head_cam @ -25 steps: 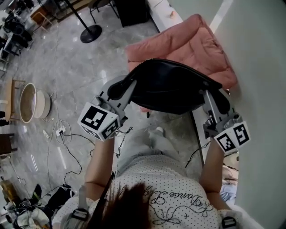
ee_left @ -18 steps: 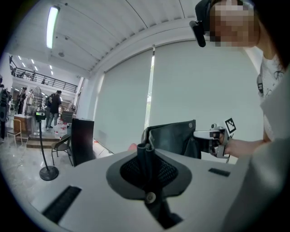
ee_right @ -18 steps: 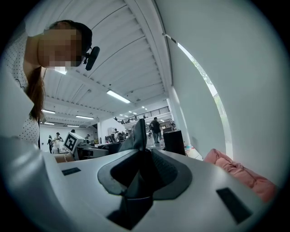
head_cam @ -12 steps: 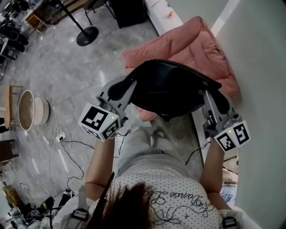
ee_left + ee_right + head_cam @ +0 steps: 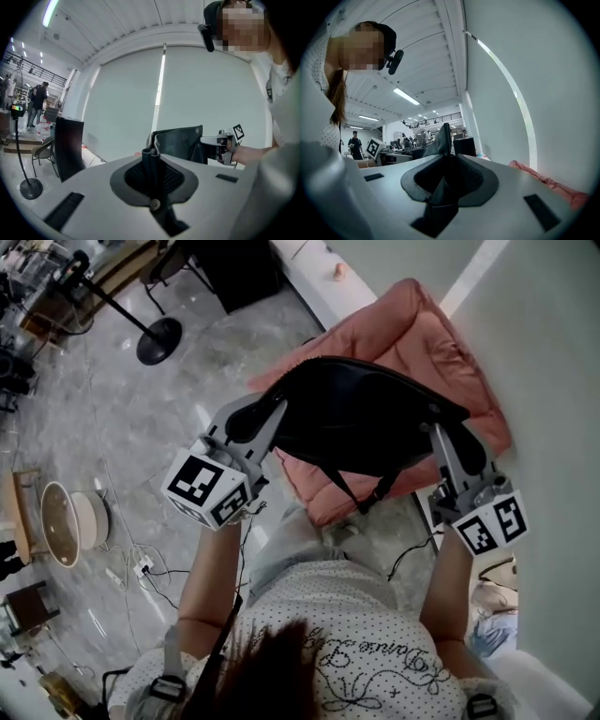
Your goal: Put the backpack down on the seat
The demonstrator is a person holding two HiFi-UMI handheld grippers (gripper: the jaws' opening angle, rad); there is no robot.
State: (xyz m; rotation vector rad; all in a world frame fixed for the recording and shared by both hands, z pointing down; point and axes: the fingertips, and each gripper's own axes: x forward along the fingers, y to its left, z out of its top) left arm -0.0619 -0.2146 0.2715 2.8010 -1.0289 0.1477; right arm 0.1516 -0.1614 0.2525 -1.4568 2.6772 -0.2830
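The step in hand is the carry-over: the black backpack point(image 5: 366, 423) hangs in the air directly above the pink cushion point(image 5: 427, 329), which looks to be the seat, and it does not touch the cushion yet. The left gripper point(image 5: 273, 414) has its jaws nearly together, pinched on a thin rolled edge at the bag's end nearer the cushion's front corner. The right gripper point(image 5: 437, 433) has its jaws about half apart, pressed on a thicker fold of the bag's fabric at the end nearer the wall point(image 5: 553, 381) beside the cushion. A loose strap point(image 5: 361, 491) dangles below the bag, over the cushion's near edge. The next move, as I judge it, calls for lowering both ends evenly onto the middle of the cushion, letting the strap settle on the cushion, not off its edge, and only then opening the jaws.
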